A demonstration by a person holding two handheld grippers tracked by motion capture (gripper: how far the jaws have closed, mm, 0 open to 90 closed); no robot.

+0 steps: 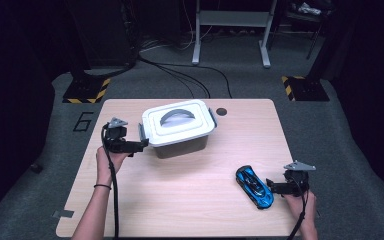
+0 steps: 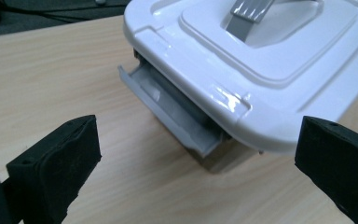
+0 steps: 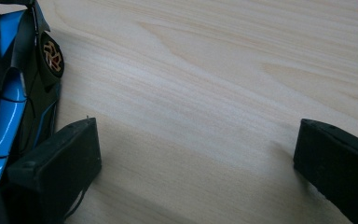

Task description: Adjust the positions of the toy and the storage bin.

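**Latch First, Car Waits**

From the high view, I have both tools down on the pale wood counter (image 1: 190, 200). My left gripper (image 1: 141, 145) is drawn up against the left end of the white-lidded storage box (image 1: 178, 128), which sits in the far-left half of the counter with its grey handle (image 1: 177, 115) folded flat on the lid. My right gripper (image 1: 271, 186) rests near the front right corner, just beside the blue toy car (image 1: 254, 186), which lies at an angle there, well apart from the box. I judge the split is deliberate: one hand works the box while the other keeps close to the car.

In the left gripper view, my fingers (image 2: 58, 165) stand wide apart and hold nothing. Between them, a little ahead, the grey side latch (image 2: 168, 109) hangs swung out from under the lid's rim (image 2: 223, 105), so this end looks unclipped. The lid is still seated on the box. I keep the tool low and level with the latch because that is the part that frees the lid.

In the right gripper view, my fingers (image 3: 60, 163) are likewise spread, with bare wood between them. The car's side and orange-spoked wheel (image 3: 52, 55) lie beside the left finger, whether touching I cannot tell. It is not gripped.
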